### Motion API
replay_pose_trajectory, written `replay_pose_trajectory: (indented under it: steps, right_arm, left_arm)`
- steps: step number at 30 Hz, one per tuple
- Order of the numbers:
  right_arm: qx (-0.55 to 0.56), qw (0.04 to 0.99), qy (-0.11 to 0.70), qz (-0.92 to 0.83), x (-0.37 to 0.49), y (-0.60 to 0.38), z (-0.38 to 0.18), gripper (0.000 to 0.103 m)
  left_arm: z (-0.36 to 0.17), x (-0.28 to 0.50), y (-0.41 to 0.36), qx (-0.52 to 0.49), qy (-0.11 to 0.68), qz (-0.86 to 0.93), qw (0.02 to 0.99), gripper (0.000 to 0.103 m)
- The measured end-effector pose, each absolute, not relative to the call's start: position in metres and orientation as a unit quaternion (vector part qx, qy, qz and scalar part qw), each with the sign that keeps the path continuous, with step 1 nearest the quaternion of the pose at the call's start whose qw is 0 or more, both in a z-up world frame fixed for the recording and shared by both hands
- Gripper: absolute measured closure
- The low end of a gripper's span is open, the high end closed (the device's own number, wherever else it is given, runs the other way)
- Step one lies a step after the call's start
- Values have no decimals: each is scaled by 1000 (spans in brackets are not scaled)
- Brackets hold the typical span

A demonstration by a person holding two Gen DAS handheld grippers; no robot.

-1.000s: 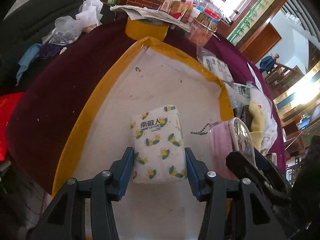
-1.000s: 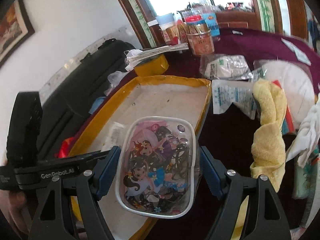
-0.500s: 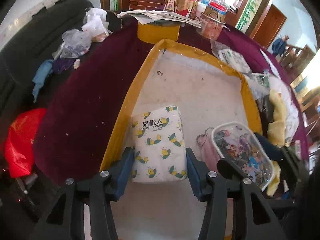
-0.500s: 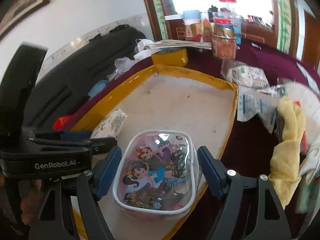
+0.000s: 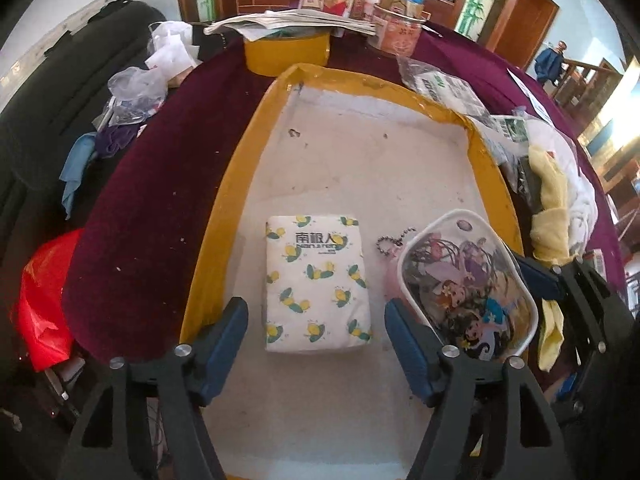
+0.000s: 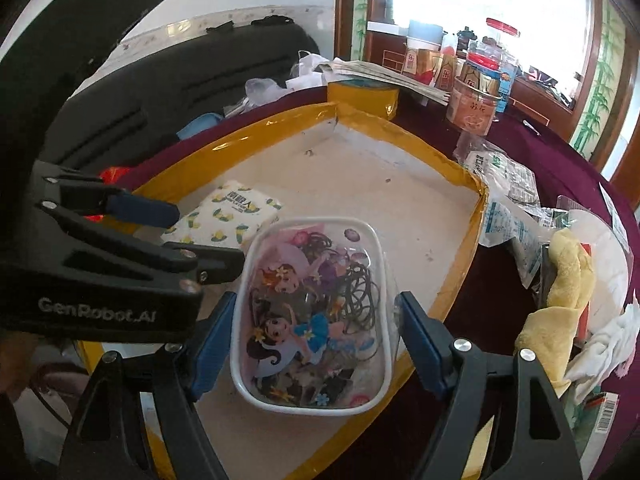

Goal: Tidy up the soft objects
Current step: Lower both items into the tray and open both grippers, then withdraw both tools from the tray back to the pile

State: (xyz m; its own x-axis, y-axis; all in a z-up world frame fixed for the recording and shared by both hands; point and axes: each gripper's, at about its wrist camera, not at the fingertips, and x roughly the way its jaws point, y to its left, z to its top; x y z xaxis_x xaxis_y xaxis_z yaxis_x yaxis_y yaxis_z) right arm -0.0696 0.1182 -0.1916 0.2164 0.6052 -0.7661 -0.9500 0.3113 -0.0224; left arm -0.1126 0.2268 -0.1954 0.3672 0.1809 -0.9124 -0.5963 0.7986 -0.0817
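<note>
Tissue pack (image 5: 316, 284) printed "NANJIREN"; left gripper (image 6: 192, 236) marked "GenRobot.AI".

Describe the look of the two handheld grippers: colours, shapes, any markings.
Both are alike. The left gripper has two black plastic arms with triangular cut-outs and silver round screw heads, ending in flat dark blue fingers. The right gripper has the same black frame, silver screws and blue fingers. In the right wrist view, the left gripper's black body bears white lettering, "GenRobot.AI". No cables or sleeves show.
</note>
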Motion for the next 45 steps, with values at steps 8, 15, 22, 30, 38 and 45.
replay_pose_trajectory:
  steps: [8, 15, 22, 30, 38, 45]
  right_arm:
    - [-258, 736, 339, 527, -70, 115, -188, 24]
    - [-201, 727, 338, 562, -71, 91, -179, 17]
    - [-130, 725, 329, 591, -63, 51, -163, 15]
    - [-51, 752, 328, 570, -49, -8, -149, 15]
    - [9, 773, 352, 528, -34, -69, -159, 15]
    - [23, 787, 365, 497, -23, -88, -169, 15]
  left_arm:
    - [-190, -107, 210, -163, 519, 242, 803, 23]
    - [-184, -110, 208, -159, 518, 238, 806, 16]
    - [-171, -107, 198, -192, 497, 210, 820, 15]
    - [-137, -103, 165, -208, 420, 199, 861, 15]
    - [-131, -72, 113, -225, 391, 87, 888, 13]
    - [-138, -65, 92, -231, 395, 52, 888, 13]
